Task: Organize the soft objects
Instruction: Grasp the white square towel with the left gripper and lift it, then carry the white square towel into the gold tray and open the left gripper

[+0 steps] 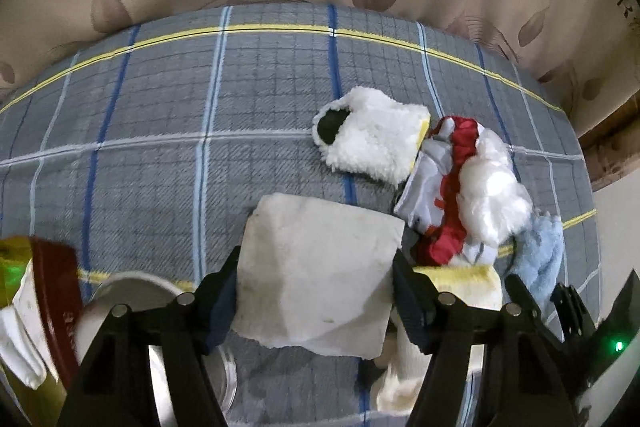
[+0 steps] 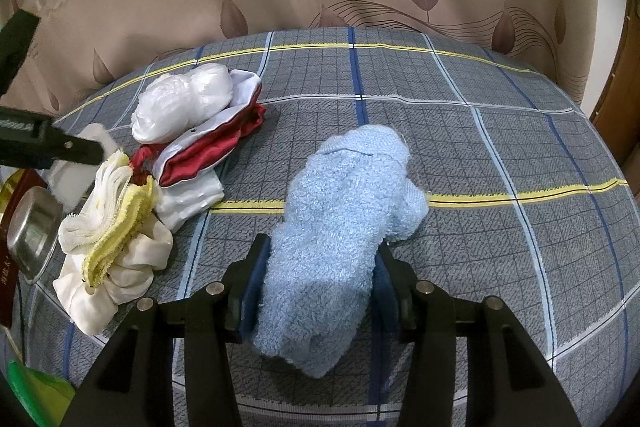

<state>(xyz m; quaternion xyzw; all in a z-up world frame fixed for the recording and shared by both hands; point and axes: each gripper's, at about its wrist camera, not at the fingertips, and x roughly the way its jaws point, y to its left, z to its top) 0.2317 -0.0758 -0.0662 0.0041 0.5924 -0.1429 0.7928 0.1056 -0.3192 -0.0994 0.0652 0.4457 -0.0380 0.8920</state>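
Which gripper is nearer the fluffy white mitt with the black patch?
Left. The left gripper, holding a white foam block, sits just short of the mitt. The right gripper, clamped on a light blue towel, is off beyond the red-and-white cloth pile.

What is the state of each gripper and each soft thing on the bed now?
left gripper: jaws wide, closed on the white sponge block.
white sponge block: held, lifted off the bedsheet.
right gripper: closed on the blue towel.
blue towel: rolled, far end resting on the bedsheet.
fluffy white mitt: lying flat, free.
red and white cloth: crumpled, free.
yellow-edged cloth: bunched, free.
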